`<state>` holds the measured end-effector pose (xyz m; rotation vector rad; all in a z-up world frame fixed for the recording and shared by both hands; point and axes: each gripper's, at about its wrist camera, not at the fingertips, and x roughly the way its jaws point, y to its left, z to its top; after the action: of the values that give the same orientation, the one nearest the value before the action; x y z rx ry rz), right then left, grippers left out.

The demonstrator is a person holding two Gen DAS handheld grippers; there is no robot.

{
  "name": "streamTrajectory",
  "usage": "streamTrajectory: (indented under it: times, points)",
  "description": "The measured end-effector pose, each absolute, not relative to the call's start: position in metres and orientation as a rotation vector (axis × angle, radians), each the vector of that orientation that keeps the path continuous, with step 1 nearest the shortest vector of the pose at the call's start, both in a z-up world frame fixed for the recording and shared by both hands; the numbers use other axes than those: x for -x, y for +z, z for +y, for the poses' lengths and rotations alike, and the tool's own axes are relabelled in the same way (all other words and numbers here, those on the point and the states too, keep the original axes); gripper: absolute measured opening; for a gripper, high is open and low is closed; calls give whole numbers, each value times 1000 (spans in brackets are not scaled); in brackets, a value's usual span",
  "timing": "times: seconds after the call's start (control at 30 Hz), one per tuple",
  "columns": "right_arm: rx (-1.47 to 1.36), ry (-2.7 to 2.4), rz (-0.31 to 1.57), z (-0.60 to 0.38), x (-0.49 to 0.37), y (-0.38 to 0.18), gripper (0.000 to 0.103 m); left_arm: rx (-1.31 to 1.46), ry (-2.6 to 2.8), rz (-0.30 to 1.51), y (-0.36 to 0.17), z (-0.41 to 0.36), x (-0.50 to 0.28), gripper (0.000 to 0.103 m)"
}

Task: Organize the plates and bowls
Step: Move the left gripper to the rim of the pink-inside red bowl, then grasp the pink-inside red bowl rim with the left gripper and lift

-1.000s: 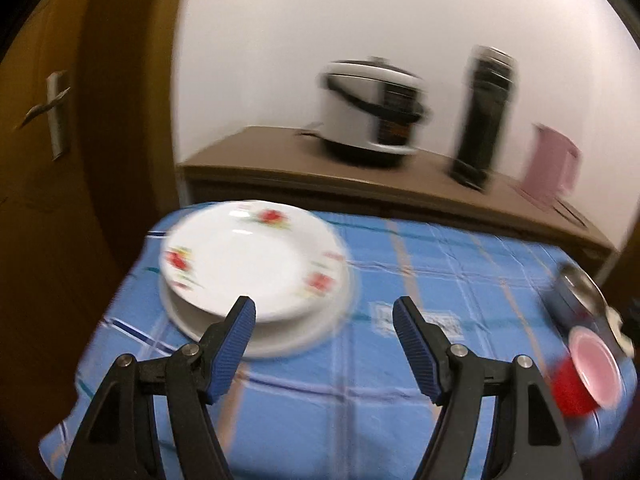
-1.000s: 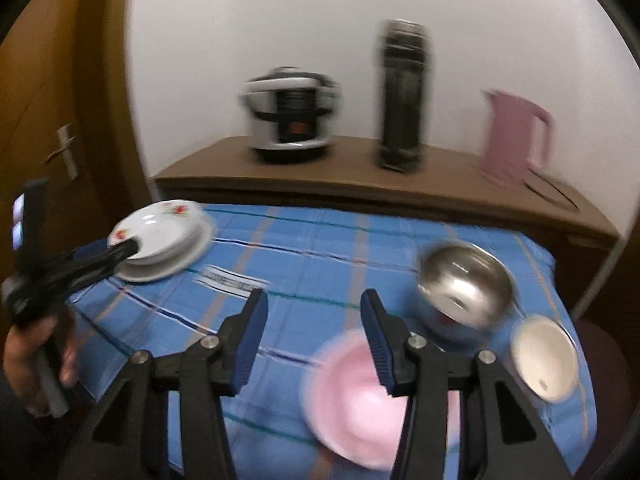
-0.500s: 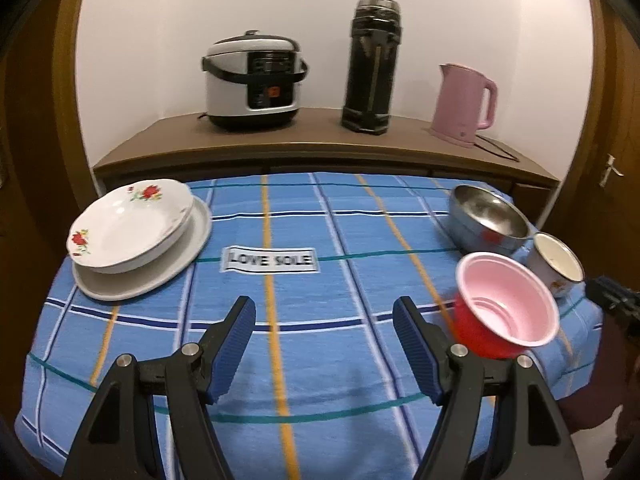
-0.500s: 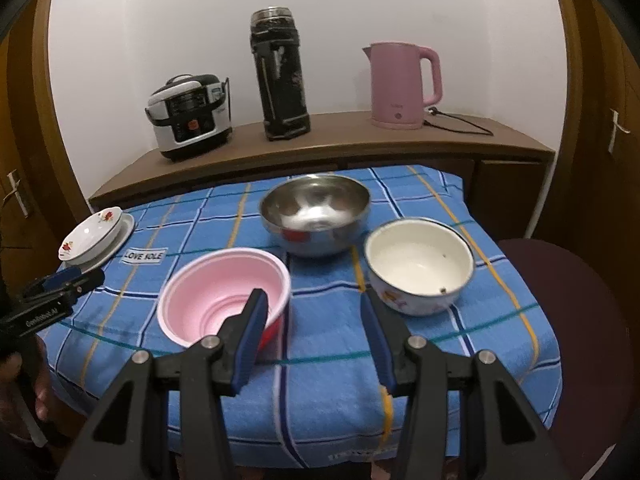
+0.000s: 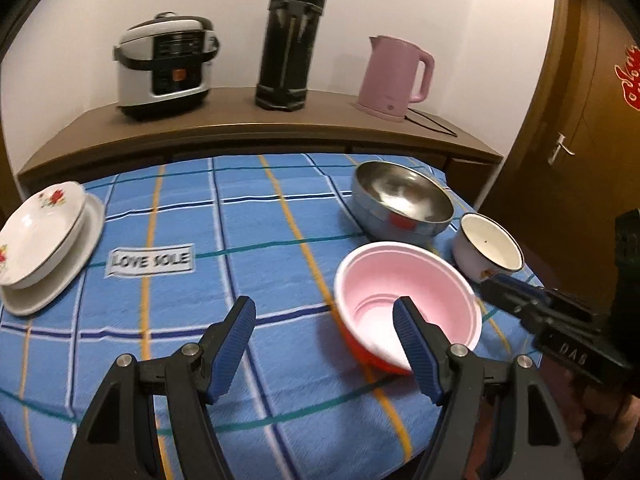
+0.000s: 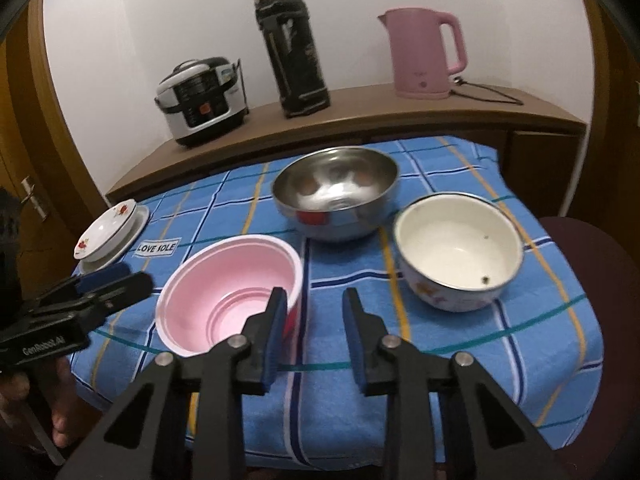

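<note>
A pink bowl with a red outside (image 5: pixel 404 304) (image 6: pixel 236 288) sits near the table's front edge. Behind it stands a steel bowl (image 5: pixel 400 198) (image 6: pixel 336 192), and to its right a white enamel bowl (image 5: pixel 488 246) (image 6: pixel 456 248). A flowered white plate (image 5: pixel 38 232) (image 6: pixel 106 228) rests on a larger plain plate (image 5: pixel 64 276) at the left. My left gripper (image 5: pixel 324 320) is open and empty, its right finger over the pink bowl's near rim. My right gripper (image 6: pixel 314 304) is open and empty, just right of the pink bowl.
The table has a blue checked cloth (image 5: pixel 240 216) with a "LOVE SOLE" label (image 5: pixel 150 260). Behind it, a wooden sideboard (image 5: pixel 240 128) carries a rice cooker (image 5: pixel 166 66), a black flask (image 5: pixel 290 38) and a pink kettle (image 5: pixel 394 74). A dark chair (image 6: pixel 576 248) stands at the right.
Both grippers have moved closer to the bowls. My left gripper swung right from the plates toward the pink bowl. Nothing on the table has moved.
</note>
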<state>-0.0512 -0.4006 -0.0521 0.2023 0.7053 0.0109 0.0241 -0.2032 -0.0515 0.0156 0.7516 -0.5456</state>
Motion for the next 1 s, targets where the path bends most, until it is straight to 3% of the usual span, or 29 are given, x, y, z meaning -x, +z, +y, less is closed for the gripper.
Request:
streamTrajectory:
  times: [0.13,0.27,0.33,0.4,1.0]
  points:
    - [-205,32,725,-400,44,-55,27,-3,-582,774,-56,-213,-31,73]
    - [-199,53,747,-397,42,-60,14,0,-601,809,-67,-221,-34,69]
    - [-203,57,746,-395,41,-61,10,-3,-620,825,-70,-225,-35,40]
    - [-192,51,732,-393,42,-58,8,-21,-622,845,-74,-230,-34,30]
    - [-193,43,635,-393,39,-12,8,26,-633,784,-37,-230,-41,29]
